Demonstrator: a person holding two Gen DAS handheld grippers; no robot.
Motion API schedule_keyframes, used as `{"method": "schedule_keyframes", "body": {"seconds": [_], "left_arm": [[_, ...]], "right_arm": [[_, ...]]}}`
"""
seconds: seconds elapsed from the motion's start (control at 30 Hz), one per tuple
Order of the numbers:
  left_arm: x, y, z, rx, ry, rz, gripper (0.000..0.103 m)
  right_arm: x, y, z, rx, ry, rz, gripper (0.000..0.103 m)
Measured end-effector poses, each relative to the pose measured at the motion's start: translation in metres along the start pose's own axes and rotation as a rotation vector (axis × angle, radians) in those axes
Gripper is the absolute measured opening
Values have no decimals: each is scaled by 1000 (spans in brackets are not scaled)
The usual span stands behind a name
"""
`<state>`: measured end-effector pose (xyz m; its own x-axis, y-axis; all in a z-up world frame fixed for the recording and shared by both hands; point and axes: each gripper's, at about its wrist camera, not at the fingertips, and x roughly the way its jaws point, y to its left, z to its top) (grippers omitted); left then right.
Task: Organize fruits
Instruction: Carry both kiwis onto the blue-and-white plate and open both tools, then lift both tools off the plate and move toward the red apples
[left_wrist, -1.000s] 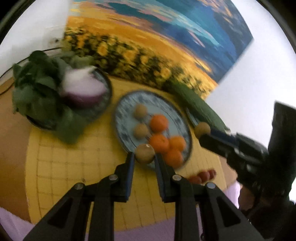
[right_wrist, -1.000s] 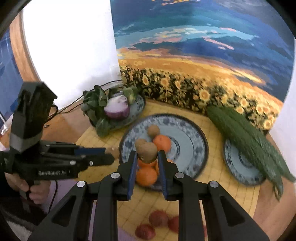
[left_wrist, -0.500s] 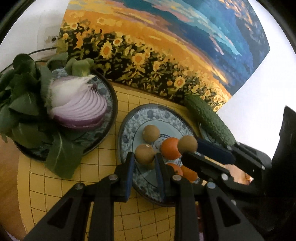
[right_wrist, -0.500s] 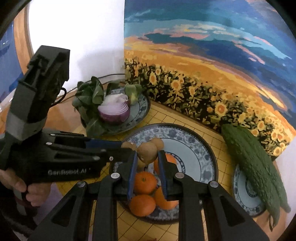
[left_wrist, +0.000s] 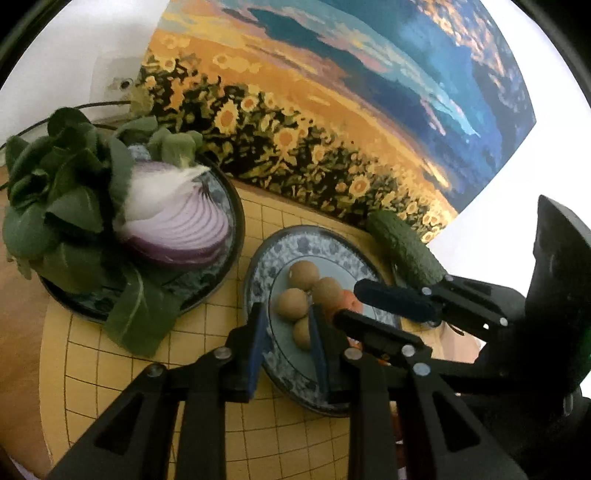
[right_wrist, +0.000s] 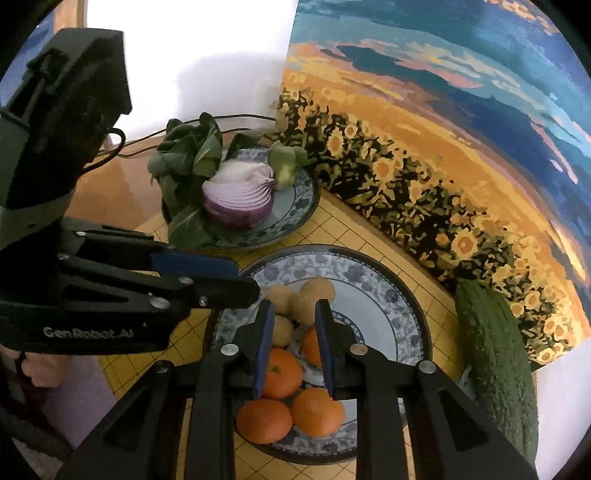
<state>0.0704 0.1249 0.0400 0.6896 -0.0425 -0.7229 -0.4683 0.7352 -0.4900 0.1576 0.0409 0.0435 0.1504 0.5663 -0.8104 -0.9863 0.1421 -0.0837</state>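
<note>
A: What are your tongs gripping?

B: Your left gripper (left_wrist: 286, 325) is clamped on a round, tan, matte-skinned fruit (left_wrist: 292, 303); your right gripper (right_wrist: 291, 319) pinches another rough brown one (right_wrist: 303, 308). Both hang over the near-left part of the blue-patterned plate (right_wrist: 384, 291).

A: And the rest of the plate?

B: Two more brown fruits beside yours, I think, though the fingers hide part. Smooth, glossy oranges (right_wrist: 282, 373) cluster at the near edge. A bumpy green cucumber (right_wrist: 496, 354) lies right; a halved purple onion (right_wrist: 238, 197) sits far left.
</note>
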Motion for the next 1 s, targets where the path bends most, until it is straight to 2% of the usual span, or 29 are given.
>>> {"method": "schedule_keyframes", "body": {"seconds": [0.13, 0.27, 0.57, 0.8, 1.0], "left_arm": [[2, 2, -2, -6, 12, 1, 23], [1, 4, -2, -9, 17, -1, 23], [3, -1, -2, 9, 29, -5, 23], [-6, -8, -1, 33, 31, -8, 23], [-15, -21, -6, 80, 38, 10, 23]], "right_arm": [[-4, -5, -1, 31, -15, 20, 24], [-22, -17, -8, 114, -58, 39, 24], [-45, -41, -35, 251, -68, 20, 24], [-56, -43, -54, 339, -74, 35, 24], [-72, -37, -64, 360, -99, 29, 24]]}}
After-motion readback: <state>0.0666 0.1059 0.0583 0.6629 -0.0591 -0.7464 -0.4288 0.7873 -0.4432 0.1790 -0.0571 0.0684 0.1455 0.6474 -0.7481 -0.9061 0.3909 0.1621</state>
